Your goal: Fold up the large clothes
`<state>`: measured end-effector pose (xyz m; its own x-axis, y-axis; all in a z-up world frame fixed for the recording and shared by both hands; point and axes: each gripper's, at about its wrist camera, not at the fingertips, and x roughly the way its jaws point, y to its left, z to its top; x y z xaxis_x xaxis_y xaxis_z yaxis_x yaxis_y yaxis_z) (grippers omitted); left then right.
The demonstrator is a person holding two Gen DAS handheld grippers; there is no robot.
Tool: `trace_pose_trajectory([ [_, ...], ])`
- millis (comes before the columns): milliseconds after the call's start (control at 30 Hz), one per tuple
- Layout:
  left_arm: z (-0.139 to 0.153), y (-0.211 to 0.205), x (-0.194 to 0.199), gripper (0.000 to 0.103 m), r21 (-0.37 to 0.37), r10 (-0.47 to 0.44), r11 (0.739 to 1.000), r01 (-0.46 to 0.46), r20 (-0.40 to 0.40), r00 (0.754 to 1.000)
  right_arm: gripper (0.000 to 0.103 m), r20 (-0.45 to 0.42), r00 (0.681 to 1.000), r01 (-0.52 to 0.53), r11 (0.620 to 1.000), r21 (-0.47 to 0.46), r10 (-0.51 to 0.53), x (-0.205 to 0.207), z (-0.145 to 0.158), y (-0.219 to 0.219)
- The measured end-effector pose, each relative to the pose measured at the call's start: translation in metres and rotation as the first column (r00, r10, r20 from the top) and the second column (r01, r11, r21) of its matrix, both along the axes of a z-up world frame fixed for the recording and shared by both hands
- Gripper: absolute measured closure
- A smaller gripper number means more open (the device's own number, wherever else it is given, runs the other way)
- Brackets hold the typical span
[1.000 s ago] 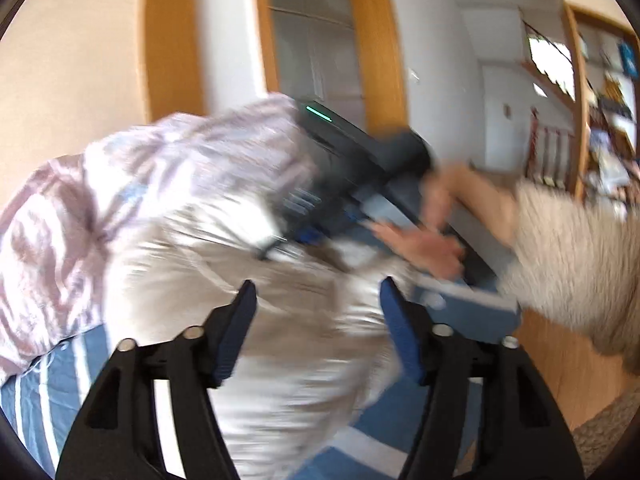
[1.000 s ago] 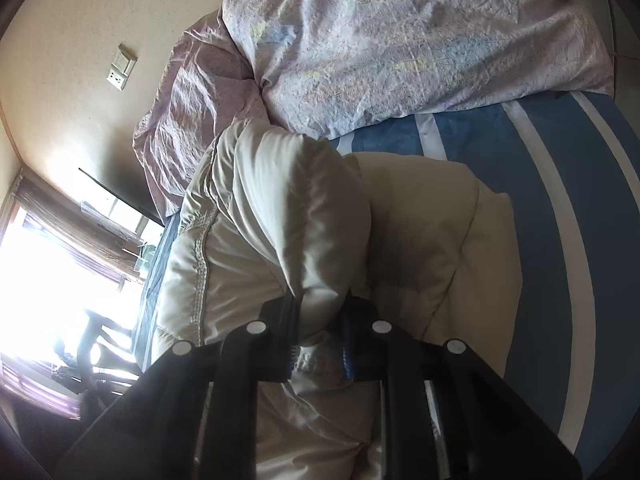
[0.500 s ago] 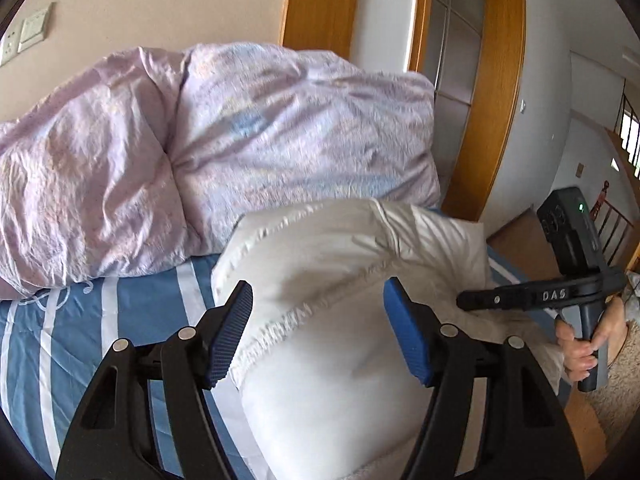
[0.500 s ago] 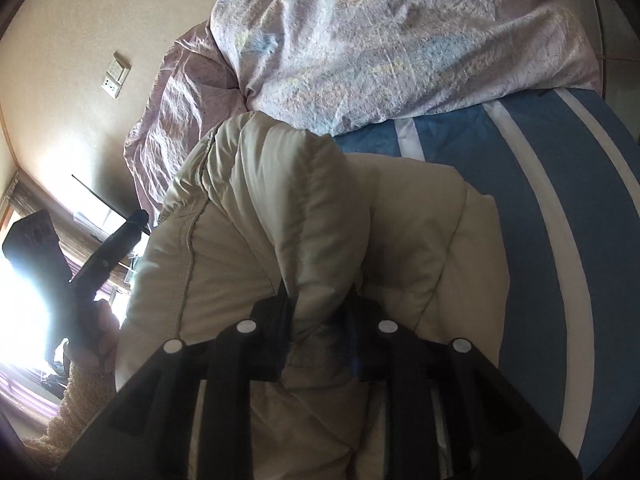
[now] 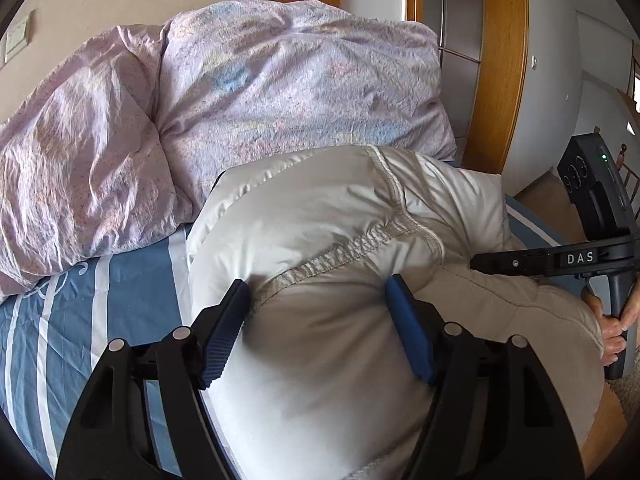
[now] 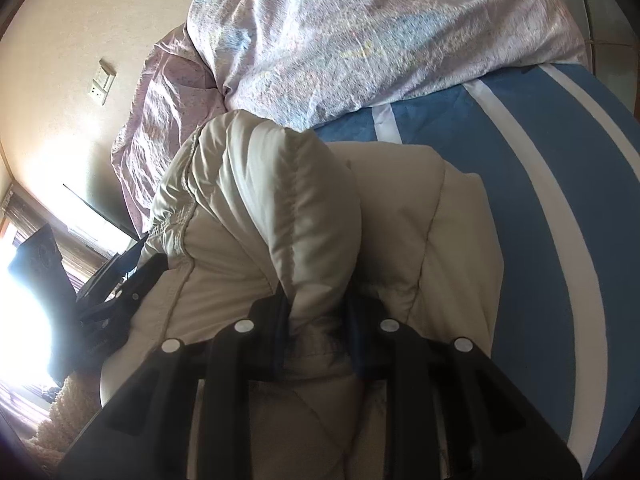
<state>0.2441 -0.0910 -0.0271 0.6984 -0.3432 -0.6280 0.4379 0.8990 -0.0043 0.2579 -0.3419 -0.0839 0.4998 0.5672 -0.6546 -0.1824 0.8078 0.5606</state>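
Blue sheet [image 5: 132, 280] with white stripes covers the bed, and a crumpled lilac duvet [image 5: 260, 100] lies at the far end. On the sheet, touching the duvet, sits the cream padded jacket [image 5: 332, 248], bunched up. The left gripper [image 5: 318, 292] stands wide over its stitched seam, the blue pads beside the fabric without squeezing. The right gripper [image 6: 316, 300] is narrow and pinches a raised fold of the jacket.

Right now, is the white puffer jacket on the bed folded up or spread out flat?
Folded up. The puffer jacket sits bunched in thick layers on the striped bedsheet, and the right gripper pinches a raised fold.
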Motion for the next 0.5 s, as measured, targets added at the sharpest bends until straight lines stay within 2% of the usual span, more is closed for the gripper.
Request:
trace_pose_trajectory([
  [300, -0.01, 0.0, -0.002, 0.03, -0.028, 0.023, 0.999, -0.023, 0.018, 1.0, 0.079, -0.003, 1.0, -0.004, 1.0, 0.029, 0.005, 0.006, -0.011, -0.001],
  [500, -0.014, -0.003, -0.002, 0.029, -0.019, 0.033, 0.999, -0.033, 0.032, 0.999, 0.078, -0.006, 1.0, -0.008, 0.999, 0.036, 0.008, 0.009, -0.017, -0.002],
])
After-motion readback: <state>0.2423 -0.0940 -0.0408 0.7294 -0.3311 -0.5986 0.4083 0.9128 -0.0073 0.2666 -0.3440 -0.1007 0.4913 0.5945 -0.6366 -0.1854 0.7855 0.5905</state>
